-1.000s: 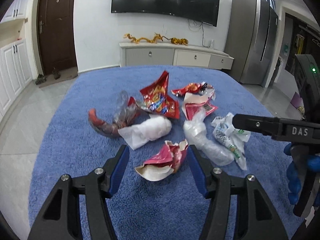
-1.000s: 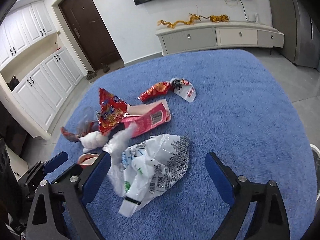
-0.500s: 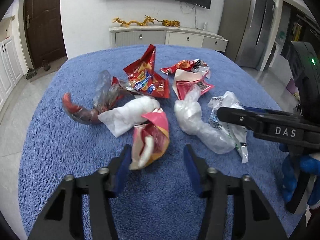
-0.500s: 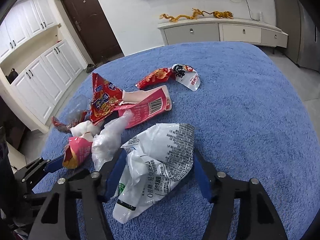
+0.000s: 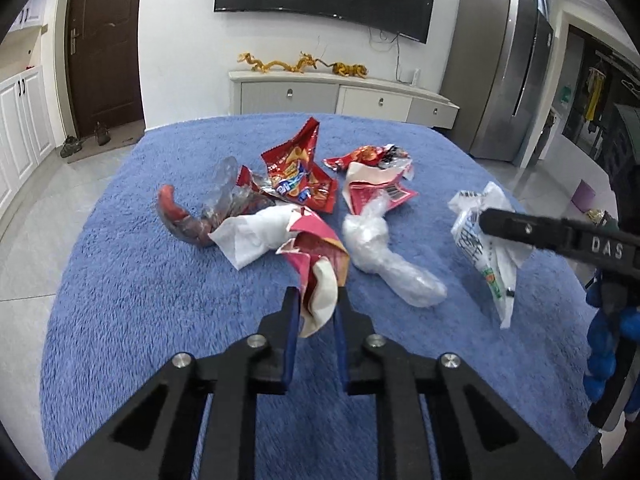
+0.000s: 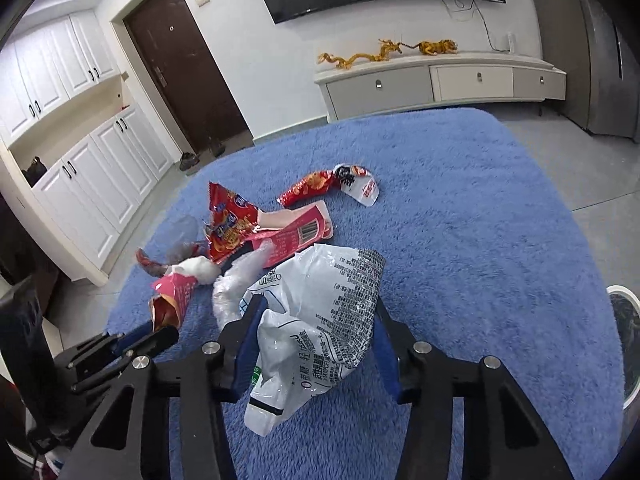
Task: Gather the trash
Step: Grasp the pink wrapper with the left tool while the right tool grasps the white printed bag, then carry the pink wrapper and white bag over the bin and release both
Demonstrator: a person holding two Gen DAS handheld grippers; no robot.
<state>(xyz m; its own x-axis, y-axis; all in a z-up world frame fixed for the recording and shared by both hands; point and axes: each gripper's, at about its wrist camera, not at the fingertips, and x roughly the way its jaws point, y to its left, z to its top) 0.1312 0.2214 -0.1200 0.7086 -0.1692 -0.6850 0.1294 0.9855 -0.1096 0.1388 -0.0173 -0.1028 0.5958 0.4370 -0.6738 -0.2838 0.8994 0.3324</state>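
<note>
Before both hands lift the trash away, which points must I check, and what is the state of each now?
1. Left gripper jaws shut on pink wrapper: ok.
2. Right gripper jaws, just closing, press white bag: ok.
3. Pink wrapper clear of white tissue: cannot tell, they overlap.
4. White bag clear of clear plastic wad: cannot tell.
5. Bin for dropping trash in view: not ok.

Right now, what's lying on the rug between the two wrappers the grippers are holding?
A crumpled clear plastic bag lies between the pink wrapper and the white printed bag, seen best in the left wrist view.
</note>
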